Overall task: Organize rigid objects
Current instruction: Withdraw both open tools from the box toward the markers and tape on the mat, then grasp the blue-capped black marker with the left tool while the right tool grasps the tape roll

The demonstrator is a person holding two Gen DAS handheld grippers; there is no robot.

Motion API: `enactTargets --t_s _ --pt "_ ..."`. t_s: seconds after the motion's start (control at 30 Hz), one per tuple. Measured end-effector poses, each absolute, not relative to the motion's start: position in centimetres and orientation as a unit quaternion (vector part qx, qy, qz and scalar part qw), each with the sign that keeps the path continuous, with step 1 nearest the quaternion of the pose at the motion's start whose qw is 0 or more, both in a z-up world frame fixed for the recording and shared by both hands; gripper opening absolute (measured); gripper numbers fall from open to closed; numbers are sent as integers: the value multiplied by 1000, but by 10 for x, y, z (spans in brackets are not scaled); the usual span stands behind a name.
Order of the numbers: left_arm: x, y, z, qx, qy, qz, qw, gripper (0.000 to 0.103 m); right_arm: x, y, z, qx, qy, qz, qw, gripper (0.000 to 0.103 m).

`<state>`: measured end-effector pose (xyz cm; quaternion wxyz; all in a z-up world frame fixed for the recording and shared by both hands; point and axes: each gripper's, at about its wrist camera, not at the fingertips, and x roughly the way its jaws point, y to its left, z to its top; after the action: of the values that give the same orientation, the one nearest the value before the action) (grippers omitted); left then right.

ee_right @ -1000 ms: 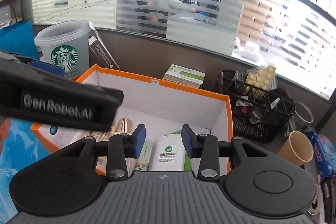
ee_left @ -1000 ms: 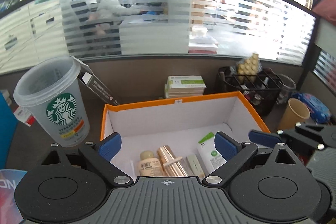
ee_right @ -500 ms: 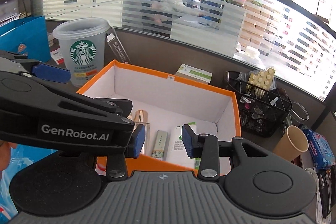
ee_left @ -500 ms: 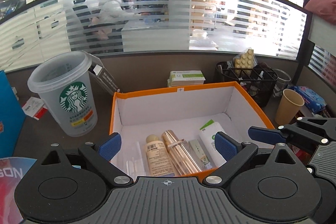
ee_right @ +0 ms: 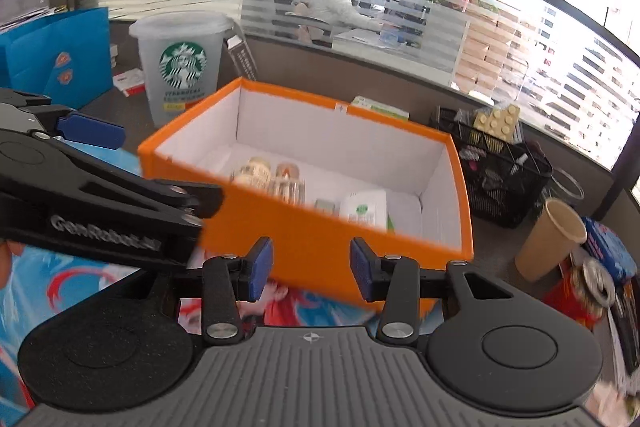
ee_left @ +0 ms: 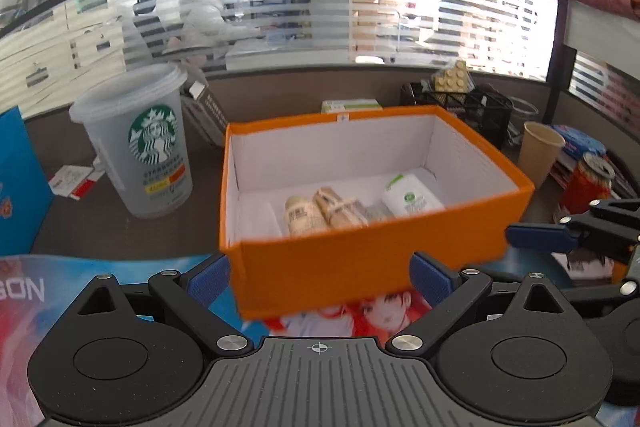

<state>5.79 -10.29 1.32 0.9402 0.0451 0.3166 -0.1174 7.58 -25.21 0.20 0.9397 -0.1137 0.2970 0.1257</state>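
Note:
An orange box [ee_left: 360, 267] with a white inside stands on the desk; it also shows in the right wrist view [ee_right: 320, 239]. In it lie a beige bottle [ee_left: 304, 213], a rose-gold tube [ee_left: 338, 207], a small grey item and a white-and-green pack [ee_left: 412, 195]. My left gripper [ee_left: 319, 277] is open and empty, just in front of the box's near wall. My right gripper [ee_right: 308, 267] is open and empty, in front of the box, to the right of the left gripper.
A Starbucks cup [ee_left: 140, 143] stands left of the box, a blue bag [ee_left: 18, 179] further left. A black mesh organiser [ee_left: 460, 107], a paper cup [ee_left: 538, 153] and a red can [ee_left: 588, 183] stand at the right. A colourful printed sheet [ee_left: 100, 279] lies under the grippers.
Both grippers have pulled back from above the box's inside to in front of its near wall. Both stayed open and empty.

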Motion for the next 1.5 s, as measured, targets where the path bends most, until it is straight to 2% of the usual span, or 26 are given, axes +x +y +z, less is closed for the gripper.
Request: enactTargets --t_s 0.23,0.6,0.87,1.13,1.5 --pt "21 -64 -22 8 332 -103 938 98 15 -281 -35 -82 290 125 945 43" --pt "-8 -77 -54 52 353 -126 926 98 -29 -282 -67 -82 305 128 940 43" --pt "-13 -82 -67 68 364 -128 920 98 -40 -279 -76 -78 319 154 932 44" --pt "-14 -88 -72 79 369 -131 917 98 -42 -277 -83 -82 327 163 927 52" --pt "-11 -89 -78 77 380 -131 913 98 -30 -283 -88 -60 329 173 926 52"
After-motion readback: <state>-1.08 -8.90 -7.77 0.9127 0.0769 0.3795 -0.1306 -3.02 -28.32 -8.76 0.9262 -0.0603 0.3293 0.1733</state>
